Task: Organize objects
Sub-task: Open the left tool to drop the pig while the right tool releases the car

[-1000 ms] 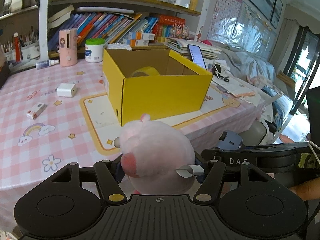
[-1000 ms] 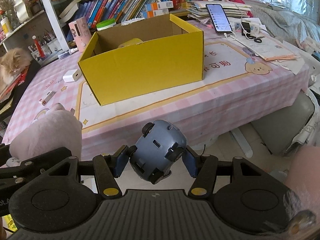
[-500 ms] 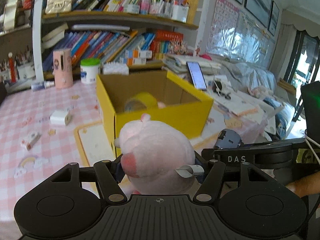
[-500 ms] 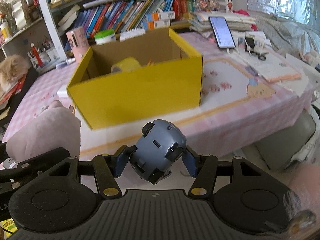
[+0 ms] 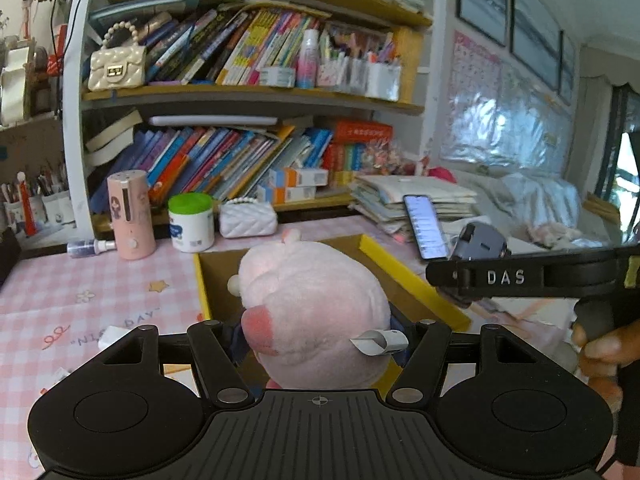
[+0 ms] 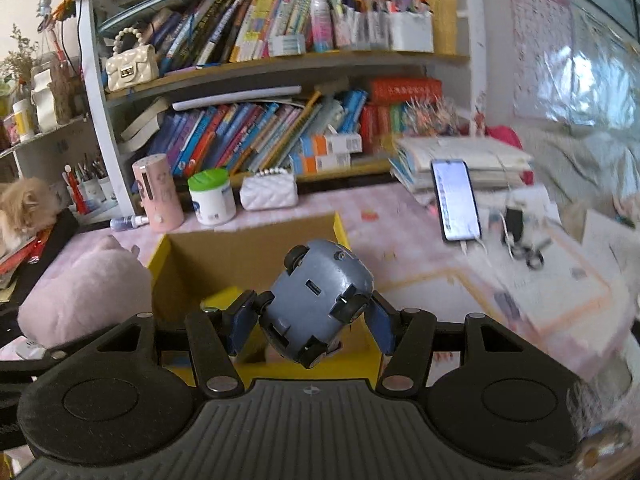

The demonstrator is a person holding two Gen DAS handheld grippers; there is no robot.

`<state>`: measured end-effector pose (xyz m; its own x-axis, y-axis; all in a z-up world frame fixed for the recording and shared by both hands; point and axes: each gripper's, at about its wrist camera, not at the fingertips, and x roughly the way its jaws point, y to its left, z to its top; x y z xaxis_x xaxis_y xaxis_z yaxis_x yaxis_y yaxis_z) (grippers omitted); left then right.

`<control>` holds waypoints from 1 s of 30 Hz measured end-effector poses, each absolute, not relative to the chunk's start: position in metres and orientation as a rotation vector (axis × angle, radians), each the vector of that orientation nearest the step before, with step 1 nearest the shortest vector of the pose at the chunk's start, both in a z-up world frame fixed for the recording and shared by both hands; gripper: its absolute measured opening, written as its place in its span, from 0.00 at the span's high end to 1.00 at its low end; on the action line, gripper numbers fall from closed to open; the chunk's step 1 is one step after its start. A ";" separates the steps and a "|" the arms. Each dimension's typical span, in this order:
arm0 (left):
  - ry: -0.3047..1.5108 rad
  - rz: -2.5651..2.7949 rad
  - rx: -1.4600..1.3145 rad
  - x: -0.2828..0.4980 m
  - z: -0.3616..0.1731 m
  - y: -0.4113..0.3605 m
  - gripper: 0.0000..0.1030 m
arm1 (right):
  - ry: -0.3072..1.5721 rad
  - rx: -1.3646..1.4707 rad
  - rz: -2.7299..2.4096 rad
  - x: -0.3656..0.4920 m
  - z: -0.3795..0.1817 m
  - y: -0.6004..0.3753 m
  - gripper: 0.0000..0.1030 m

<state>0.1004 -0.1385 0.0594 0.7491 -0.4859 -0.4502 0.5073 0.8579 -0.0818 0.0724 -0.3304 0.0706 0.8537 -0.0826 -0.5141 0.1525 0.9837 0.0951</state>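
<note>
Over at the far left of the right wrist view, I see an orange cat (image 6: 22, 210) lying by the shelf edge. Moving right along the far side of the pink checked worktop (image 5: 72, 292), I see a pink cylinder (image 5: 130, 214), then a white tub with a green lid (image 5: 190, 222), then a small white quilted purse (image 5: 248, 218), all standing in front of the bookshelf (image 5: 248, 96).

Nearer to me, my left tongs (image 5: 320, 340) are clenched on the pink plush toy (image 5: 316, 312), its paper tag curling out on the right side. I hold the plush above the open yellow box (image 5: 412, 280), whose brown cardboard inside shows behind it.

Further right, my right tongs (image 6: 310, 320) are clamped on the blue toy car (image 6: 318, 304), blue pads pressing its two sides, wheels turned toward the camera. The car hangs over the same box, inside its yellow rim, with the plush just to its left. In the left wrist view these tongs show side-on, marked DAS, with the car poking above them.

Right of the box a phone (image 6: 456, 200) with a lit screen leans against a stack of papers (image 6: 460, 156), a cable plugged in at its lower end. Everything at the far right is too blurred to tell.
</note>
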 end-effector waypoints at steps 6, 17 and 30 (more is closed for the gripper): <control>0.529 -0.495 0.070 0.122 0.043 -0.152 0.37 | 0.576 0.092 -0.046 0.114 0.059 -0.338 0.46; 0.660 -0.428 0.172 0.157 0.012 -0.176 0.37 | 0.688 -0.038 0.112 0.171 0.026 -0.326 0.46; 0.685 -0.403 0.178 0.164 -0.001 -0.179 0.31 | 0.817 -0.166 0.250 0.215 -0.002 -0.313 0.47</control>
